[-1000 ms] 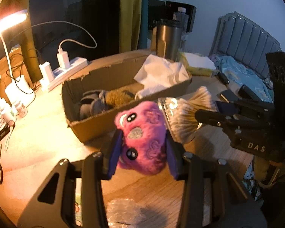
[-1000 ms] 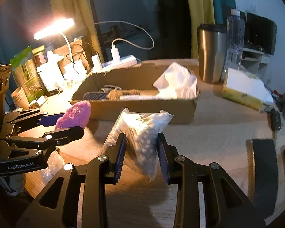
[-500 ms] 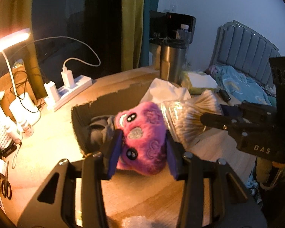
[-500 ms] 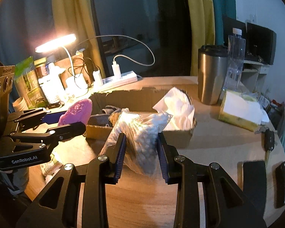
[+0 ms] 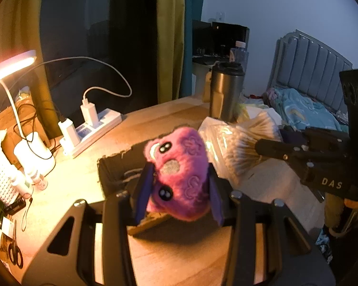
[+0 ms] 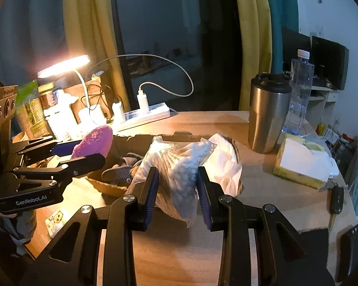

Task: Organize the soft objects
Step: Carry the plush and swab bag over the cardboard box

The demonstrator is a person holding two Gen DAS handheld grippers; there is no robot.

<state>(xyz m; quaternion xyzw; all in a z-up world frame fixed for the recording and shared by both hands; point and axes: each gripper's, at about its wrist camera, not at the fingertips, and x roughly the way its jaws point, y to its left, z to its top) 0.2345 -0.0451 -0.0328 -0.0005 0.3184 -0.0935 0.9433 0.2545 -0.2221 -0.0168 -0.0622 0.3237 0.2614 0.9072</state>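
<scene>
I hold two grippers, each clamped on one soft item.

1. Left gripper (image 5: 179,190): its blue pads press both flanks of one pink plush toy (image 5: 179,166). The toy sits between the pads, face toward my camera, raised over the near left end of the cardboard box (image 5: 112,166). In the right wrist view the same toy (image 6: 93,140) shows at the left, pinched in the left gripper (image 6: 83,152).

2. Right gripper (image 6: 176,190): its pads pinch one clear bag of cotton swabs (image 6: 179,164) about its middle; the bag's lower end hangs below the pads. The bag hangs in front of the box (image 6: 140,140). In the left wrist view the bag (image 5: 236,143) lies just beside the toy, on its right.

3. Count: one plush toy, one swab bag, one box. Inside the box I see one dark grey cloth item (image 6: 121,169) and one white crumpled tissue (image 6: 224,164) at the right end.

4. Surroundings on the wooden table (image 6: 174,250): one steel tumbler (image 6: 267,114), one water bottle (image 6: 298,90) behind it, one tissue pack (image 6: 300,162), one car key (image 6: 336,197), one white power strip (image 6: 145,116) with two chargers plugged in, one lit desk lamp (image 6: 64,66).

5. Obstruction: the swab bag and the toy cover much of the box interior from both cameras.
</scene>
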